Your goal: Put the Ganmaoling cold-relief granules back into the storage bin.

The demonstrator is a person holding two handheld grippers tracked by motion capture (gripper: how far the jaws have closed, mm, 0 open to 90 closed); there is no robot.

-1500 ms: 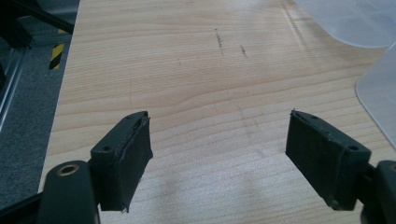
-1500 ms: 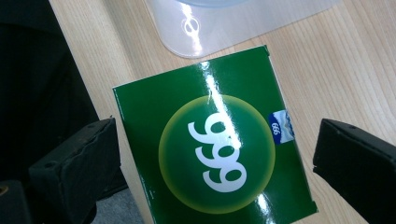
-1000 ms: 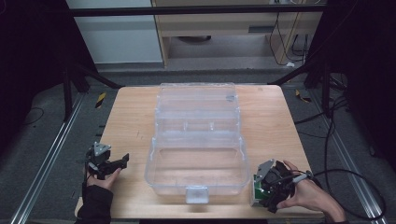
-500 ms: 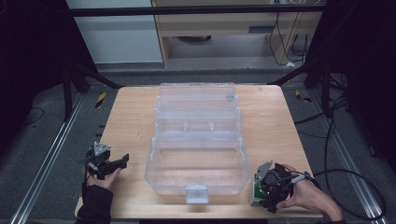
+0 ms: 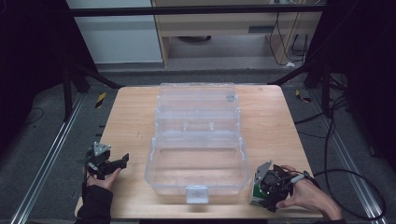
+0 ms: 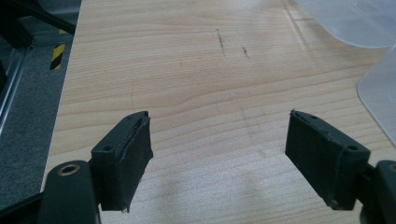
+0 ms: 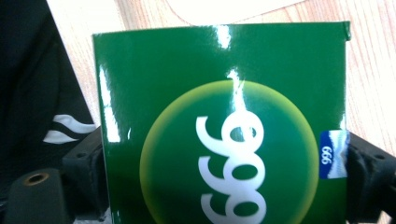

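Right gripper (image 5: 265,196) at the near right corner of the wooden counter (image 5: 130,116), jaws just closed inward and now pinching a green box (image 7: 224,140) by its two side edges. Glossy green box printed with white "999" inside a yellow-green circle, small blue tag at one edge; seen from above, resting low at the counter's front edge, just beside the clear plastic storage case (image 5: 196,154). Case open, lid laid back toward the far side, latch tab facing the person. Left gripper (image 5: 114,163) low over the near left part of the counter, well apart from the case, jaws spread wide with bare wood between them. Cable trailing off the right hand (image 5: 303,198) toward the floor.
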